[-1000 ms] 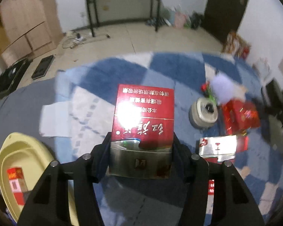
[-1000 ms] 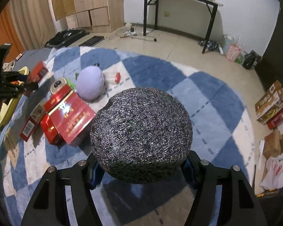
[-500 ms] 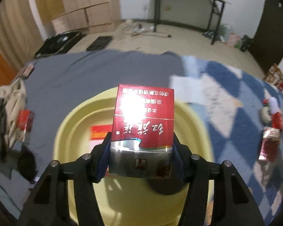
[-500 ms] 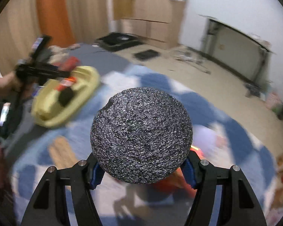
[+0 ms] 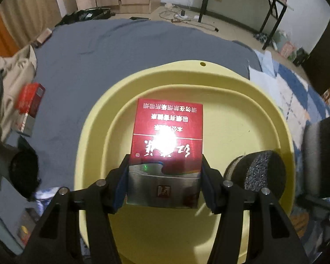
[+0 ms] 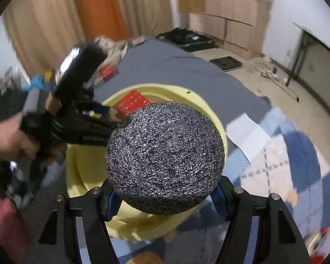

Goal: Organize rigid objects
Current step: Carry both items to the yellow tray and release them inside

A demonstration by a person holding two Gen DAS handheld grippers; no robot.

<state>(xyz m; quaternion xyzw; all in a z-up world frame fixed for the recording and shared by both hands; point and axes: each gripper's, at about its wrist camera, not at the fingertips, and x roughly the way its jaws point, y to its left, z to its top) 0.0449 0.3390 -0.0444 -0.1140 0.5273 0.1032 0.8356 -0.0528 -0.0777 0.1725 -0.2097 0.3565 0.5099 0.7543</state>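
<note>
The left gripper (image 5: 165,184) is clamped on a red and silver cigarette box printed with white characters (image 5: 167,151), holding it by its silver lower end over the wide pale yellow plastic basin (image 5: 272,118). The basin sits on a grey-blue cloth (image 5: 121,44). The right gripper (image 6: 165,194) is clamped on a dark speckled foam ball (image 6: 166,157), which hangs at the near right edge of the basin; in the left wrist view the ball (image 5: 261,173) shows just right of the box. From the right wrist view, a red box (image 6: 132,102) shows at the far left inside the basin. Another small red and silver box (image 5: 30,101) lies on the cloth, left of the basin and apart from it. A blue and white checked rug (image 6: 292,162) lies to the right.
</note>
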